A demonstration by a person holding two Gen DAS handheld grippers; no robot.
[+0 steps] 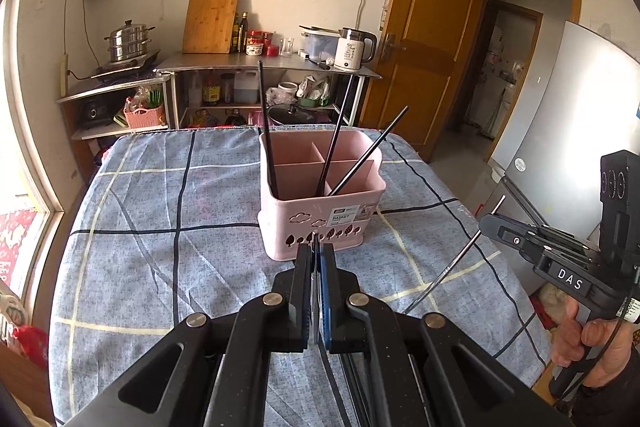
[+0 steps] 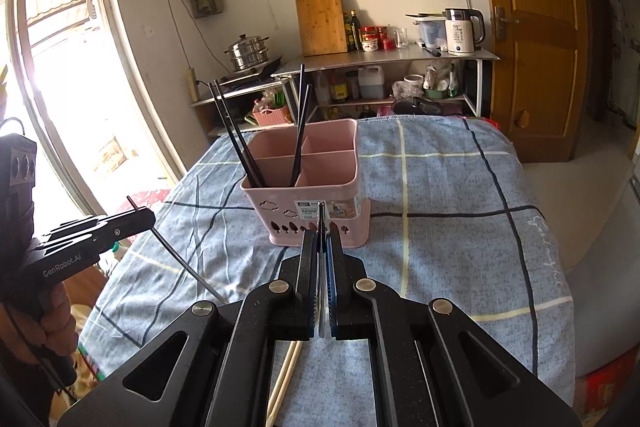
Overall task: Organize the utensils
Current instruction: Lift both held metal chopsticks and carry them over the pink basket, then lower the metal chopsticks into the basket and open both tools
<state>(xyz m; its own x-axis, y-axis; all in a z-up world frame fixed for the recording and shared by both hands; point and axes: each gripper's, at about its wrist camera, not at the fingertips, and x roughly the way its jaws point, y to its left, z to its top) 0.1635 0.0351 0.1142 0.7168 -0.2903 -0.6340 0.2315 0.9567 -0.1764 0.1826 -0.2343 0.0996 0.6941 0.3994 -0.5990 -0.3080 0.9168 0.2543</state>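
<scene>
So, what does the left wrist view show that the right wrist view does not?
Only left wrist: the fridge and a side view of the right gripper, shut on a metal chopstick. Only right wrist: pale chopsticks on the cloth, and a side view of the left gripper. Both: the pink basket with black chopsticks, the kettle.

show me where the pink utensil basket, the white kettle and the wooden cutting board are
pink utensil basket (image 1: pixel 320 223), left wrist view, front wall.
white kettle (image 1: pixel 351 53), left wrist view, white body.
wooden cutting board (image 2: pixel 321 23), right wrist view, board face.
</scene>
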